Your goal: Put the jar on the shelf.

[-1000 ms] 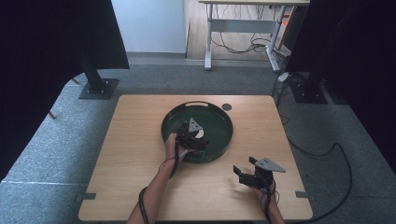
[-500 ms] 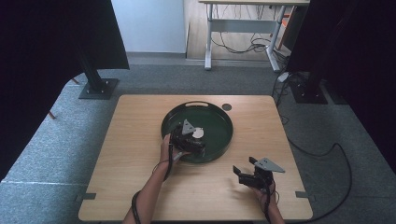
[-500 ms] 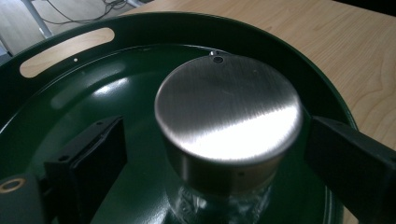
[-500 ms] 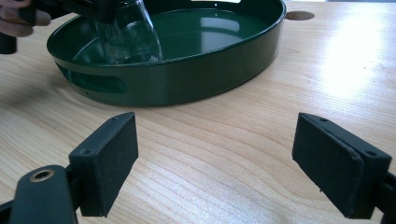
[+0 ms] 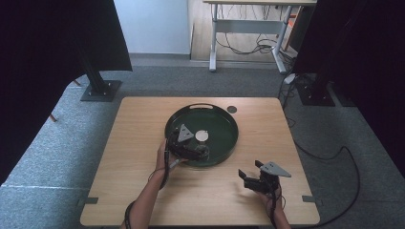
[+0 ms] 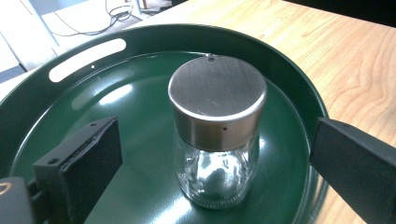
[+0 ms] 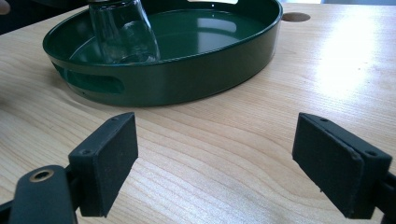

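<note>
Left gripper (image 6: pixel 205 154) — jaws spread wide, one pad on each side of the glass jar (image 6: pixel 217 135), neither pad touching it; bare green tray floor shows in both gaps. The jar stands upright on the green tray (image 6: pixel 70 93), steel lid (image 6: pixel 217 91) on, something pale inside that I cannot make out. In the left gripper view the tray wall curves close behind the jar from 12 round to 3 o'clock; a slot handle is cut in the rim at about 10 o'clock.

From the high view the left gripper (image 5: pixel 188 148) sits over the tray's (image 5: pixel 224 121) 7 o'clock edge, with the jar (image 5: pixel 202 138) just inside that rim, a little left of the tray's centre. The rest of the tray floor, from 12 through 4 o'clock, is open.

Right gripper (image 7: pixel 217 163) — jaws also wide apart, nothing between them, just above bare wood. The tray's outer wall (image 7: pixel 187 79) lies ahead at 12 o'clock, well clear of the pads, with a second slot handle facing them at 11. In the high view this gripper (image 5: pixel 253 176) is at the table's (image 5: pixel 138 133) 5 o'clock, near the front edge, with free wood all round.

Count: two grippers, one tray, one jar, one lid, two slot handles, one round hole (image 5: pixel 232 109) in the tabletop at the tray's 1 o'clock.
</note>
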`<state>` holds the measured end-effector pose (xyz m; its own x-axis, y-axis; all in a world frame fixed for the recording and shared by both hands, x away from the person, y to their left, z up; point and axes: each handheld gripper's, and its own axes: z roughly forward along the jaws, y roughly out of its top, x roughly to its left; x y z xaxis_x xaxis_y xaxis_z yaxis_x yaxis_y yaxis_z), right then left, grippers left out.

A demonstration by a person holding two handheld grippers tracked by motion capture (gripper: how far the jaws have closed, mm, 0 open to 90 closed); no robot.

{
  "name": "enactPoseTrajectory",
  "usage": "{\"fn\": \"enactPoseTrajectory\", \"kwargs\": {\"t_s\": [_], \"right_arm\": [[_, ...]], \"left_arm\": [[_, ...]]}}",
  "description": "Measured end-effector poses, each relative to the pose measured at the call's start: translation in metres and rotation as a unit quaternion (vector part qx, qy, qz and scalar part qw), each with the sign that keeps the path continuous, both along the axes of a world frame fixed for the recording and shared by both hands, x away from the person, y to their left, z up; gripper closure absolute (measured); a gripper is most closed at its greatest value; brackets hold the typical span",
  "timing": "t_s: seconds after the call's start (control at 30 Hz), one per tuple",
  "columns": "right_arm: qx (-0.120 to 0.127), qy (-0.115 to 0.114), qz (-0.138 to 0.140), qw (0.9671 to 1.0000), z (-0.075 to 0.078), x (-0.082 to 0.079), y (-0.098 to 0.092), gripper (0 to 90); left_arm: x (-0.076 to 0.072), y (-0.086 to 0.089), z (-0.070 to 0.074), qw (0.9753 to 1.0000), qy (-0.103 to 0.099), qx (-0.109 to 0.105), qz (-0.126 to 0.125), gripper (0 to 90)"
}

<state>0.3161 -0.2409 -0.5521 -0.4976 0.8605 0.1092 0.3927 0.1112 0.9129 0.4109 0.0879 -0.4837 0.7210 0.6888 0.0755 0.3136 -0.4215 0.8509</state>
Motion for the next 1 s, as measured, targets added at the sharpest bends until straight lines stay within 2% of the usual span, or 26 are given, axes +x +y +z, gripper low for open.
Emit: {"fn": "enactPoseTrajectory", "kwargs": {"t_s": [0.13,0.53,0.67,0.7,0.8,1.0], "right_arm": [[-0.001,0.001,-0.001,1.0,0.0,0.0,0.0,13.9],[-0.004,-0.001,0.001,1.0,0.0,-0.001,0.0,13.9],[-0.004,0.0,0.0,1.0,0.0,-0.002,0.0,13.9],[-0.003,0.001,0.0,1.0,0.0,-0.002,0.0,13.9],[-0.004,0.001,0.001,1.0,0.0,-0.001,0.0,13.9],[-0.005,0.0,0.001,1.0,0.0,-0.002,0.0,13.9]], "left_arm": [[-0.009,0.004,0.003,1.0,-0.005,-0.003,-0.004,2.1],[-0.033,0.028,0.012,0.9995,-0.025,-0.015,0.008,2.2],[-0.043,0.036,0.012,0.9992,-0.037,-0.004,0.011,2.6],[-0.046,0.039,0.012,0.9992,-0.039,-0.005,0.012,2.6],[-0.054,0.048,0.012,0.9988,-0.037,-0.029,0.015,3.2],[-0.067,0.066,0.006,0.9983,-0.038,-0.034,0.03,3.4]]}}
